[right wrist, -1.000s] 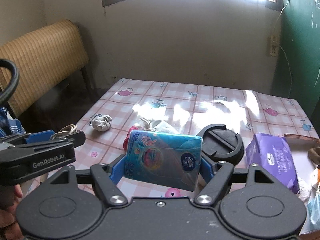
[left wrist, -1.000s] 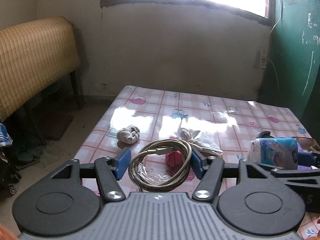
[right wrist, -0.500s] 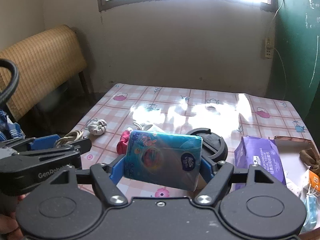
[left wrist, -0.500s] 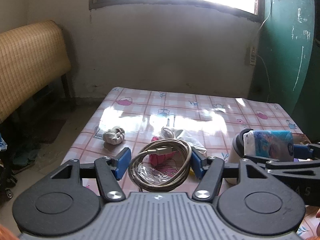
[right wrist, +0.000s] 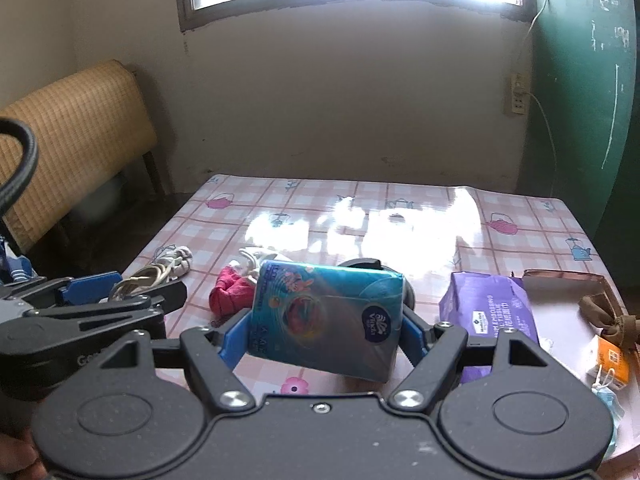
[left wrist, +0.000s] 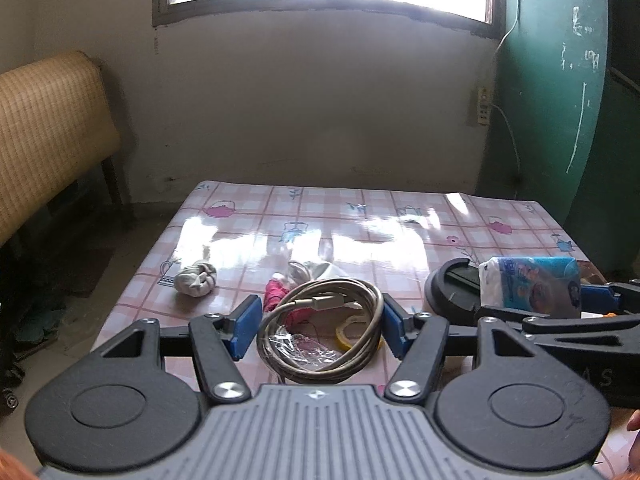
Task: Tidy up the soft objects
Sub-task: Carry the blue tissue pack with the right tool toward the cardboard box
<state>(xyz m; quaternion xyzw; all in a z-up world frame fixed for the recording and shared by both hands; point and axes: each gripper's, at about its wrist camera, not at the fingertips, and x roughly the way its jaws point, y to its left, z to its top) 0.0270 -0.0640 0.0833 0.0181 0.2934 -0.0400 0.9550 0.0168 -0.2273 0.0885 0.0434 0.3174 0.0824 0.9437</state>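
My left gripper (left wrist: 320, 316) is shut on a beige coiled cable (left wrist: 360, 292) and holds it just above the pink checked table (left wrist: 400, 208). My right gripper (right wrist: 328, 320) is shut on a blue tissue pack (right wrist: 324, 312), also lifted off the table. In the left wrist view the tissue pack (left wrist: 532, 292) shows at the right. In the right wrist view the cable (right wrist: 148, 274) shows at the left. On the table lie a rolled white sock (left wrist: 196, 280), a pink cloth (left wrist: 276, 294) and a white cloth (left wrist: 320, 268).
A black round disc (left wrist: 452, 288) sits behind the tissue pack. A purple tissue pack (right wrist: 492, 308) lies beside a cardboard tray (right wrist: 568, 280) that holds a brown knotted item (right wrist: 604, 312) and an orange packet (right wrist: 612, 360). A yellow ring (left wrist: 344, 334) and clear wrapper (left wrist: 304, 344) lie under the cable. A wicker bench (left wrist: 48, 128) stands at left.
Both grippers have shifted to the right over the table, so the sock and purple pack slid left in view. Each still holds its item the same way.
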